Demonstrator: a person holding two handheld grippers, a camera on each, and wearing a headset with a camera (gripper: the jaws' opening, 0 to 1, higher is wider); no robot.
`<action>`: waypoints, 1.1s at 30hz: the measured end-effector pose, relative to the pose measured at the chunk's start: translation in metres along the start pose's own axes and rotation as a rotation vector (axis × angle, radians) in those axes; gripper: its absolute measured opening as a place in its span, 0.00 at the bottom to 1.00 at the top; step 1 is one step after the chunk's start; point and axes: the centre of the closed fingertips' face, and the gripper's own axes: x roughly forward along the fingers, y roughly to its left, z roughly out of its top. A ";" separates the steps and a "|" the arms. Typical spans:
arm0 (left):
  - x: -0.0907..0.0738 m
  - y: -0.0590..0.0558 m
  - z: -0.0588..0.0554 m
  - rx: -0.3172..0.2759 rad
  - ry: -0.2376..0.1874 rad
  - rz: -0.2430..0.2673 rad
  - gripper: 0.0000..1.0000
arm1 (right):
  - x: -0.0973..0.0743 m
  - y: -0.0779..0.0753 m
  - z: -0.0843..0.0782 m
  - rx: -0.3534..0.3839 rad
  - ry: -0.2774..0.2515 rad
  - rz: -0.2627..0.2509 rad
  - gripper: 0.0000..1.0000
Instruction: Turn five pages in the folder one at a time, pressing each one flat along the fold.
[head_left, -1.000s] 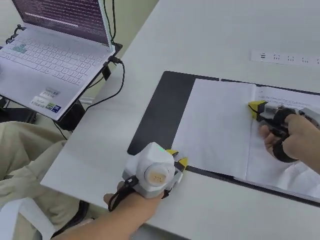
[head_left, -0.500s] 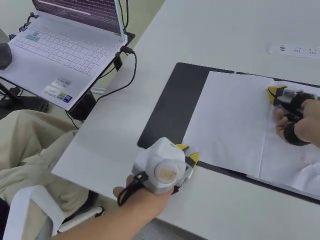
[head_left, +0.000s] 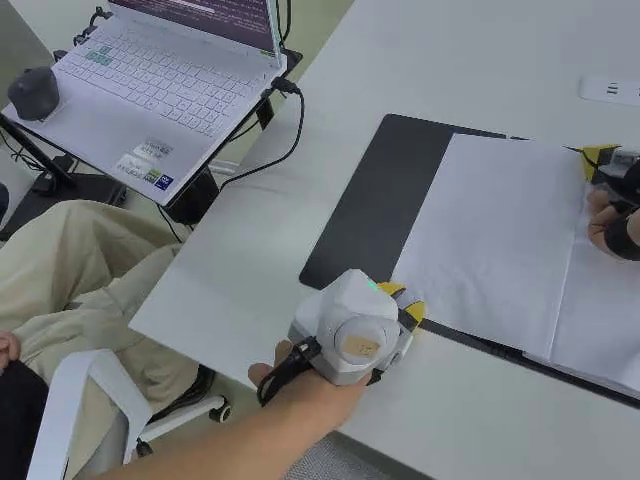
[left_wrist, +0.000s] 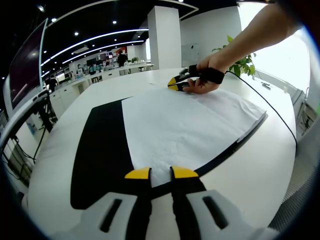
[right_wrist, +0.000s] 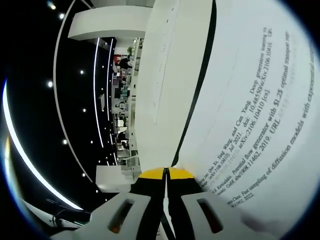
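Note:
An open black folder (head_left: 365, 205) lies on the white table with a blank white page (head_left: 500, 230) turned over its left half. My left gripper (head_left: 405, 298) rests at the folder's near edge, its jaws a narrow gap apart with nothing between them (left_wrist: 160, 173). My right gripper (head_left: 598, 155) is at the far end of the fold, a hand around it (left_wrist: 172, 83). In the right gripper view its yellow tips (right_wrist: 165, 173) are shut together, at the top edge of a printed page (right_wrist: 260, 110), beside the folder's black rim (right_wrist: 197, 95).
An open laptop (head_left: 190, 60) stands on a stand left of the table, with a mouse (head_left: 35, 92) and a black cable (head_left: 275, 145). A white power strip (head_left: 610, 90) lies at the back right. The person's legs and a white chair (head_left: 70, 410) are at lower left.
The head camera has swung, shifting the picture right. My right gripper has slid along the fold toward the folder's far edge. My left gripper stays at the near edge.

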 end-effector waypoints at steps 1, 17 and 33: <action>0.000 0.000 0.000 -0.001 -0.001 0.001 0.13 | 0.001 -0.001 0.001 0.003 0.002 -0.002 0.00; 0.000 -0.001 0.000 0.004 0.000 0.000 0.13 | -0.019 -0.010 -0.018 -0.034 0.148 -0.001 0.00; 0.001 -0.001 0.000 0.019 0.006 -0.002 0.13 | -0.057 -0.025 -0.045 -0.039 0.265 -0.008 0.00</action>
